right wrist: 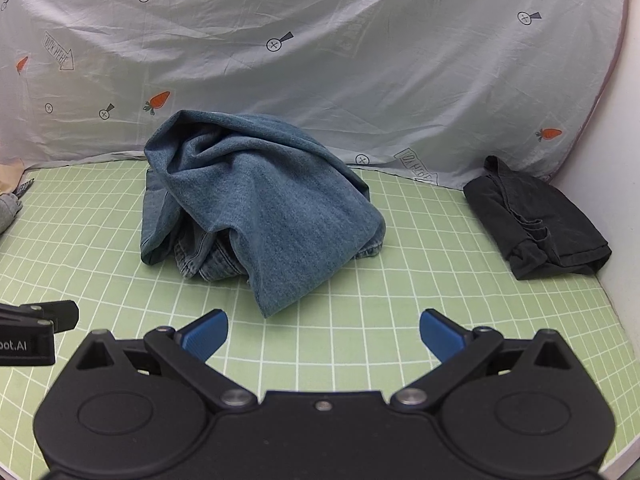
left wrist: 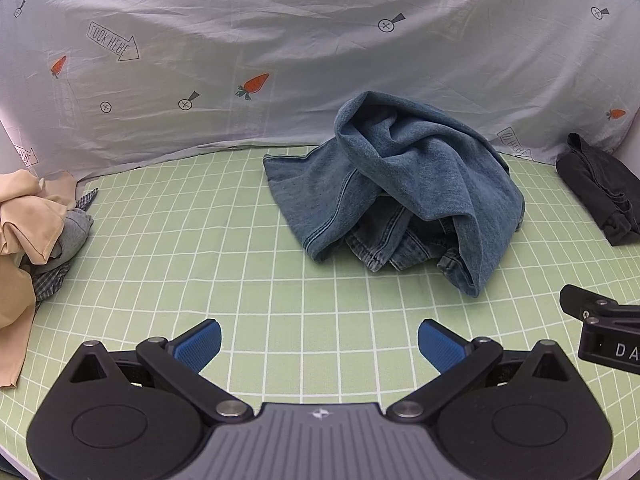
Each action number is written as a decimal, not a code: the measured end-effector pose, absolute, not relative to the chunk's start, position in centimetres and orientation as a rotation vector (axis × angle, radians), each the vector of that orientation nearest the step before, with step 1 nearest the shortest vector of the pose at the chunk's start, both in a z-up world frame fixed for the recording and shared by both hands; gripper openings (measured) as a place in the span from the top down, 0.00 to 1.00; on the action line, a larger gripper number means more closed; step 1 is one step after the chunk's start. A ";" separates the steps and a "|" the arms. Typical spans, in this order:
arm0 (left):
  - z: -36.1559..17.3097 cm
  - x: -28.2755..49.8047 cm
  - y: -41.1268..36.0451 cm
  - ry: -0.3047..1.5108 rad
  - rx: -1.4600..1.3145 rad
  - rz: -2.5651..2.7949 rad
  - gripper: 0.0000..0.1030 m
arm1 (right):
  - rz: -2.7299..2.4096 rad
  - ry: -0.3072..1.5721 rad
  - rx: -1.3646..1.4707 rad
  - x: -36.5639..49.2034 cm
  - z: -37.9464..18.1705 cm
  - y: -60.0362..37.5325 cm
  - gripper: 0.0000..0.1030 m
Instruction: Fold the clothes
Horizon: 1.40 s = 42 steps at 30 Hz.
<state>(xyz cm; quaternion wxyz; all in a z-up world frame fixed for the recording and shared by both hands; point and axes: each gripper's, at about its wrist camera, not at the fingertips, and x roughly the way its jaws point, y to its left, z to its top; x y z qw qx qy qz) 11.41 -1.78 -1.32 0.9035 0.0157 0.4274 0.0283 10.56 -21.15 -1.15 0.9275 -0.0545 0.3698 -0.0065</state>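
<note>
denim jeans (left wrist: pixel 404 184) sit crumpled mid-mat on the green grid mat (left wrist: pixel 200 248), free of both grippers. likely heavy, stiff-ish, grippy; best hold looks like the hem edge at the near corner (right wrist: pixel 276 304). left gripper (left wrist: pixel 319 345) and right gripper (right wrist: pixel 323 336) hover low just short of it, jaws wide apart, empty. folded black garment (right wrist: pixel 536 220) sits far right.

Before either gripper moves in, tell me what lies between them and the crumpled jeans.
Nothing visible does. Only bare green grid mat separates the open left gripper and the open right gripper from the blue jeans. The folded black garment sits off to the right, the beige and grey clothes pile off to the left.
</note>
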 end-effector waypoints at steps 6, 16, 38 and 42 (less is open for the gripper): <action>-2.7 16.8 -0.8 0.937 0.021 0.080 0.00 | 0.010 0.772 -0.125 16.6 -2.1 -21.2 0.00; -7.7 25.7 0.2 1.085 0.033 0.098 0.01 | 0.070 0.906 -0.131 24.1 -7.1 -19.2 0.01; -9.1 26.8 0.9 1.156 0.001 0.075 0.14 | -0.039 0.664 0.031 24.1 -3.2 -24.3 0.96; -8.7 26.4 -0.3 1.134 0.034 0.059 0.16 | -0.220 0.556 0.129 24.0 -0.8 -30.6 0.96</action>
